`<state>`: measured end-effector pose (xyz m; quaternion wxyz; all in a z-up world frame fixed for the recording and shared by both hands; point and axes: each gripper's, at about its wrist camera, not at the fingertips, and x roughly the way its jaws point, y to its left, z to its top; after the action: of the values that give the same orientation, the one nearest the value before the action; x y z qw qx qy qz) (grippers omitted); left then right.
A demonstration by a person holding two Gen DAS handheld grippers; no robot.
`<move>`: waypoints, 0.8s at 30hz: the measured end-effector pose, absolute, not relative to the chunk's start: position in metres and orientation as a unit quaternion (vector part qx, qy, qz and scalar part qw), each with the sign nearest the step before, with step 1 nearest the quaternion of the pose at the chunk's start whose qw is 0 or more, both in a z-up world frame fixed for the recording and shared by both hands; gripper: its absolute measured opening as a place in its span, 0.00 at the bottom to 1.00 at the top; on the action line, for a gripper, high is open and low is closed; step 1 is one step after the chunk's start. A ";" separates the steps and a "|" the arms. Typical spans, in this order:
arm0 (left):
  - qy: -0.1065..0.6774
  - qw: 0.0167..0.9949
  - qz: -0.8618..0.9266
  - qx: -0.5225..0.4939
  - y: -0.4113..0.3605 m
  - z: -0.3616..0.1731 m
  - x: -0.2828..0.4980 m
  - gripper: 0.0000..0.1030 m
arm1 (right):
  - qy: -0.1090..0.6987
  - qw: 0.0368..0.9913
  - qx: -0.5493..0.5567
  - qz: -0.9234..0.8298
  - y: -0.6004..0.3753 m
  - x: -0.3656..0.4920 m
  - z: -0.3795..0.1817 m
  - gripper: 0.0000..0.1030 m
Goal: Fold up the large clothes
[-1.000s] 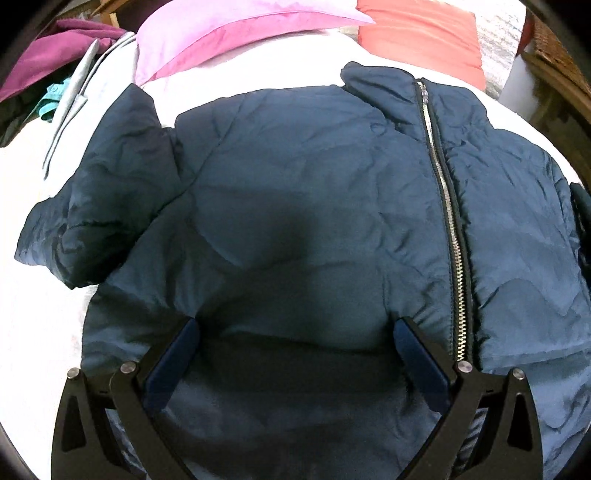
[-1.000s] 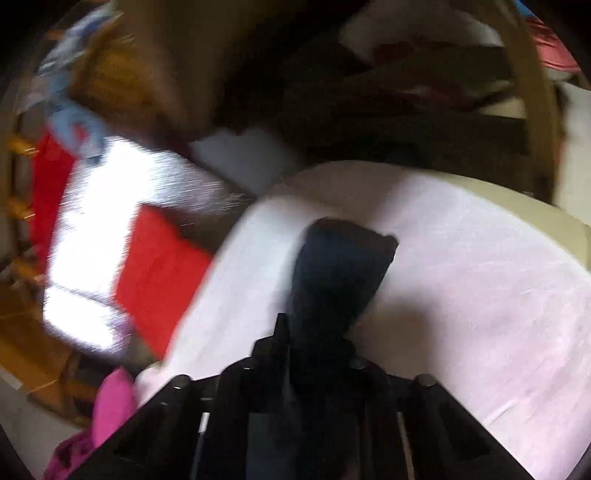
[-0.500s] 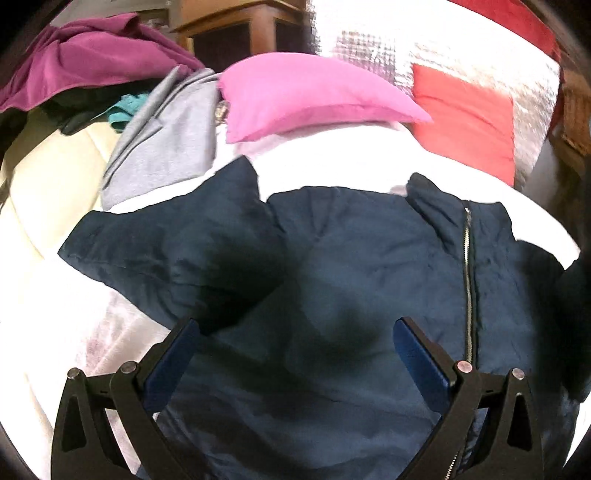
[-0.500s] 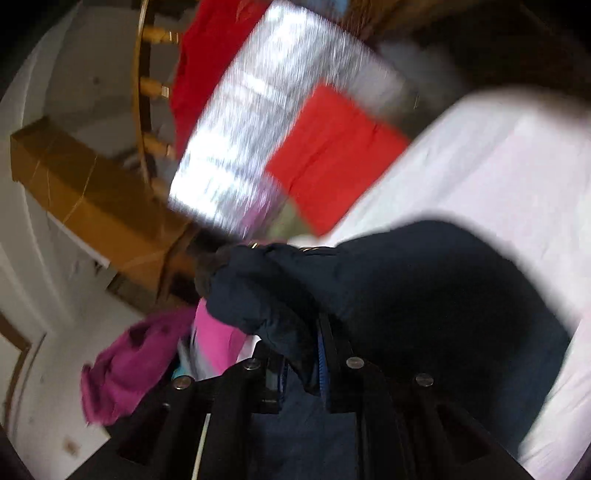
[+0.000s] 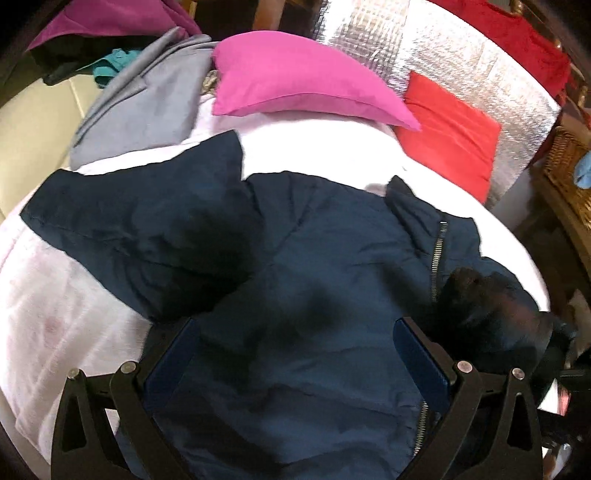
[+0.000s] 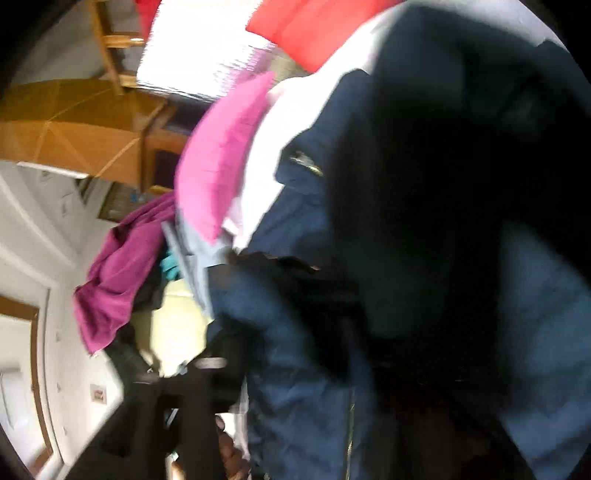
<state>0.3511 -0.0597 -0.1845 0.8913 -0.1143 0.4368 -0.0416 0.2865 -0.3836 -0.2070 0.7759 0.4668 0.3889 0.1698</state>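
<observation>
A dark navy zip-up jacket (image 5: 325, 236) lies front up on the white bed cover (image 5: 66, 332). Its left sleeve (image 5: 140, 218) spreads out to the left. The right sleeve (image 5: 491, 314) lies bunched over the jacket's right side by the zip (image 5: 437, 251). My left gripper (image 5: 295, 332) hovers open above the lower front, nothing between its blue pads (image 5: 421, 358). In the blurred right wrist view the jacket (image 6: 424, 221) fills the frame. My right gripper (image 6: 295, 387) is opening, its fingers gone from the bottom centre; dark cloth and blur hide the tips.
A pink pillow (image 5: 303, 85), a red pillow (image 5: 450, 129) and a silver quilted panel (image 5: 436, 48) line the far edge of the bed. Grey (image 5: 147, 99) and magenta (image 5: 122, 18) clothes pile at the back left. A wicker basket (image 5: 569, 166) stands to the right.
The right gripper swung over the jacket carrying the right sleeve, and its shut fingers have parted from it. The left gripper rose and tipped up early on, then held still.
</observation>
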 end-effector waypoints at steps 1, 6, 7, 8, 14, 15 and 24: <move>0.436 0.891 -0.052 -0.118 -0.063 -0.184 0.351 1.00 | 0.367 0.784 0.470 0.175 -0.391 0.277 -0.200 1.00; 0.442 0.888 -0.062 -0.111 -0.071 -0.186 0.349 1.00 | 0.315 0.804 0.482 0.151 -0.415 0.234 -0.178 1.00; 0.449 0.884 -0.068 -0.111 -0.073 -0.189 0.349 1.00 | 0.307 0.811 0.480 0.133 -0.423 0.231 -0.173 1.00; 0.455 0.880 -0.074 -0.113 -0.073 -0.191 0.348 1.00 | 0.294 0.819 0.481 0.104 -0.439 0.225 -0.172 1.00; 0.473 0.862 -0.151 -0.098 -0.090 -0.197 0.329 0.59 | 0.292 0.827 0.478 -0.049 -0.490 0.230 -0.180 0.67; 0.481 0.855 -0.164 -0.100 -0.093 -0.199 0.329 0.55 | 0.301 0.822 0.480 -0.064 -0.496 0.233 -0.185 0.57; 0.519 0.815 -0.223 -0.131 -0.119 -0.213 0.324 0.67 | 0.393 0.782 0.481 -0.051 -0.478 0.277 -0.220 0.55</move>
<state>0.3244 -0.1188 -0.2134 0.8146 -0.1308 0.5192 -0.2232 0.2768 -0.4784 -0.2197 0.7823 0.4806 0.3930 -0.0512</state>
